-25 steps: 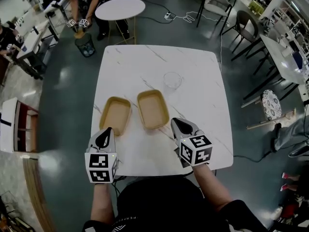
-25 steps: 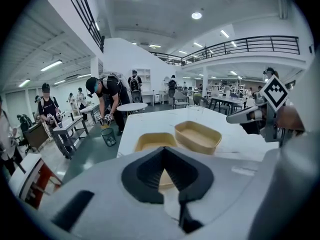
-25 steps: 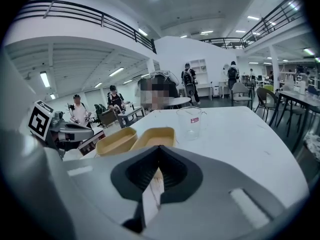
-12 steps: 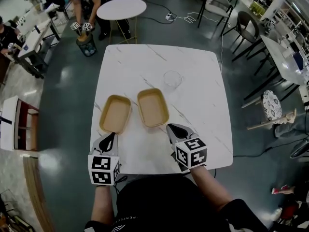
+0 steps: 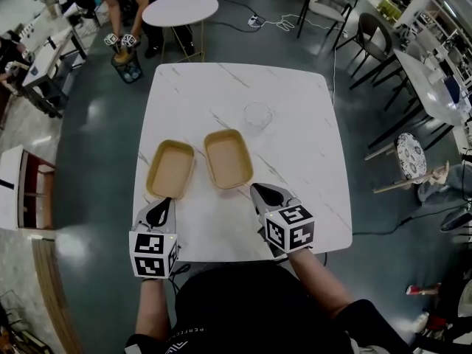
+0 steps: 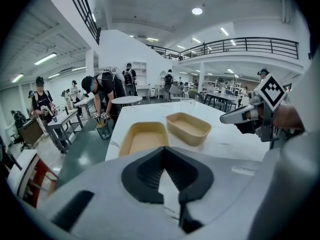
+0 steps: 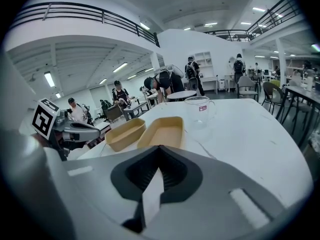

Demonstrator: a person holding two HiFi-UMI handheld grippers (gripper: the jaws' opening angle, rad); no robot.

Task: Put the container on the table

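2 tools clenched empty: left tool (image 5: 164, 202), right tool (image 5: 258, 190). Tan container (image 5: 171, 169), second container (image 5: 228, 158) on table (image 5: 302, 161). Mug (image 7: 198, 111) label unreadable.

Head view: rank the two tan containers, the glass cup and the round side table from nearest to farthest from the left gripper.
From the left gripper:
1. The left tan container, just ahead of it, on the table's left.
2. The right tan container, beside the first, toward the middle.
3. The glass cup, farther back, right of centre.
4. The round side table, on the floor beyond the far edge.
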